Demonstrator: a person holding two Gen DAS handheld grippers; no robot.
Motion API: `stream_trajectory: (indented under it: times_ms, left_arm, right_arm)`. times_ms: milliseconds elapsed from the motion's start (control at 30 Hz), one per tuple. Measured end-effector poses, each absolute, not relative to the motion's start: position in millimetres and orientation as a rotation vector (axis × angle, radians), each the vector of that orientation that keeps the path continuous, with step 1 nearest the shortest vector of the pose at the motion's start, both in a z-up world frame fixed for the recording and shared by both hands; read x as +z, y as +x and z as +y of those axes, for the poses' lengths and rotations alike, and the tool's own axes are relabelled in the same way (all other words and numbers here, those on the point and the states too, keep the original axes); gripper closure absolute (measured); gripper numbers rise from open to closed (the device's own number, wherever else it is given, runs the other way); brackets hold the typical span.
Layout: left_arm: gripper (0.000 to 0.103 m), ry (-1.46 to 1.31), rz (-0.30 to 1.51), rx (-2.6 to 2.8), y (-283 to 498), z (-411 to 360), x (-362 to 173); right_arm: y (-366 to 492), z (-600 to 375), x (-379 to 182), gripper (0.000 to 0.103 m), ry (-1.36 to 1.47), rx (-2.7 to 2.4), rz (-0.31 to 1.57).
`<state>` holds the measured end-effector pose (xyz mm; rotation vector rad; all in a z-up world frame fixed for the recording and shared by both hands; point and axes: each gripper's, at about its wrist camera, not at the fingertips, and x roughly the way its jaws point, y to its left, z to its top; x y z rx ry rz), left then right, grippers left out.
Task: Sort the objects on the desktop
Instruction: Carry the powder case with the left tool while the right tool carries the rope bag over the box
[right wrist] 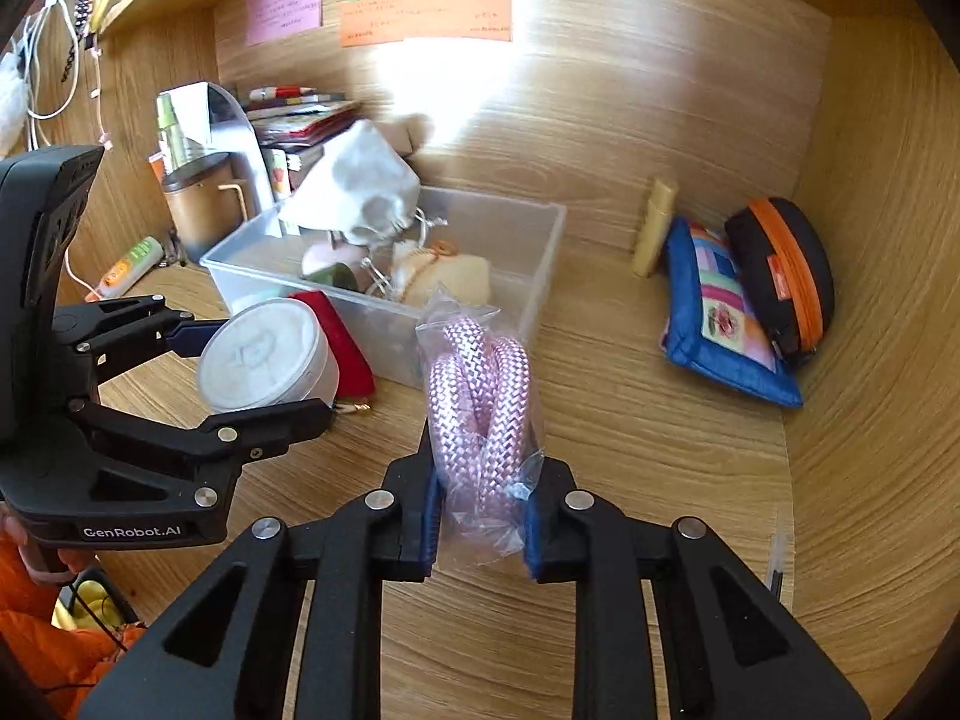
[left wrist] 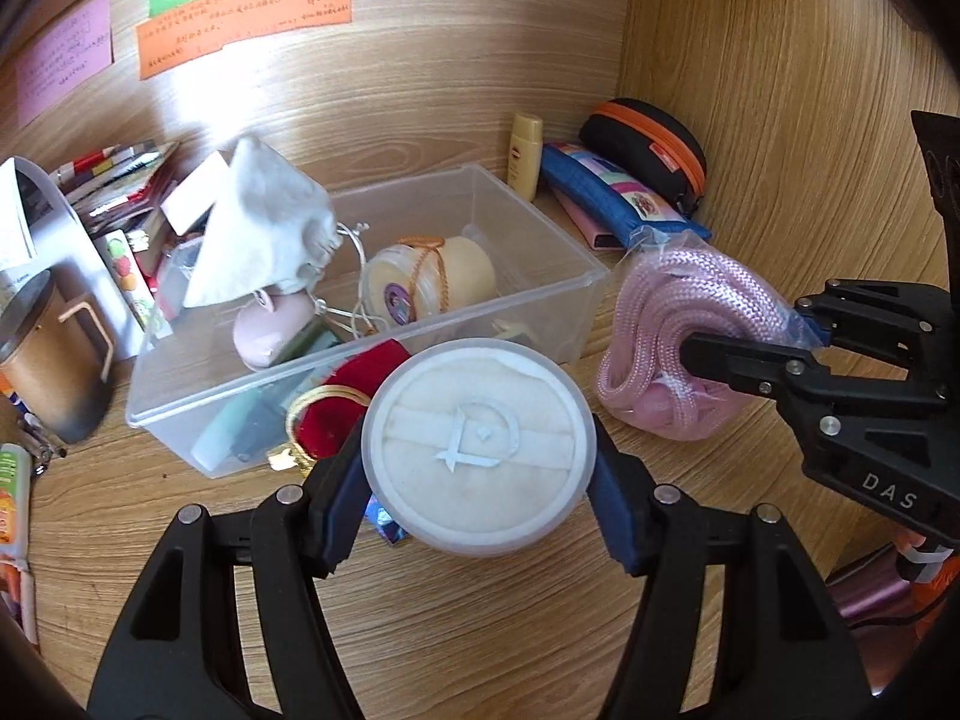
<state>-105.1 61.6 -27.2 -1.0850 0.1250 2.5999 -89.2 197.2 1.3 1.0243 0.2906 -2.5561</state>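
L gripper (left wrist: 477, 531) fingers clamped, holding; R gripper (right wrist: 480, 525) fingers pinched, holding.

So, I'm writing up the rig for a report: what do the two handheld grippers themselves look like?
Both are matte black plastic linkages with silver rivets and blue-padded fingers. The left gripper carries white "GenRobot.AI" lettering; the right gripper shows "DAS". An orange sleeve sits behind the left one.

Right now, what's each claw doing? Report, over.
Left claw shut on round puff case. Right claw shut on bagged pink rope. Clear bin ahead, already crowded. Over.
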Motion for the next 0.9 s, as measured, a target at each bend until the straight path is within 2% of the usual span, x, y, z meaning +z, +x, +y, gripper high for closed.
stream_trajectory:
  times_ms: [300, 600, 900]
  left_arm:
    - [0.038, -1.028, 0.132, 2.680, -98.4, 36.7, -4.2]
    - [0.038, -0.993, 0.118, 2.745, -101.0, 12.2, 12.3]
    - [0.038, -0.984, 0.137, 2.802, -111.8, -10.7, 22.3]
  right_arm:
    - [-76.9, 182.2, 29.3, 0.084, 0.943, -2.544, 0.256]
    - [-71.4, 169.7, 64.3, 0.084, 0.840, -2.557, 0.299]
    - [-94.5, 157.1, 74.1, 0.084, 0.790, -2.557, 0.277]
